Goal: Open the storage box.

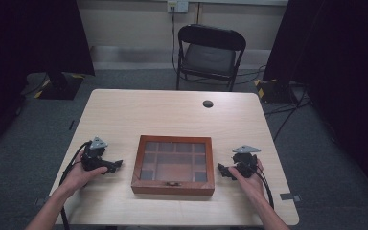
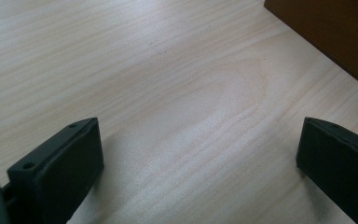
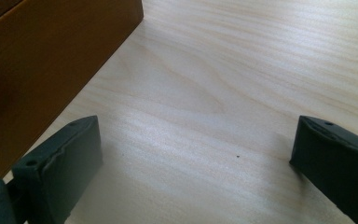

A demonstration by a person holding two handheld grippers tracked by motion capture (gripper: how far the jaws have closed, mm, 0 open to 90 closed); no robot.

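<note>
Black jaws stand spread wide on both the left gripper (image 1: 116, 164) and the right gripper (image 1: 222, 168), each resting low on the pale wooden table (image 1: 124, 110) with nothing between them. Between the two sits a shut glass-lidded wooden box (image 1: 173, 164). Beyond the table stands a black folding chair (image 1: 210, 53).
</note>
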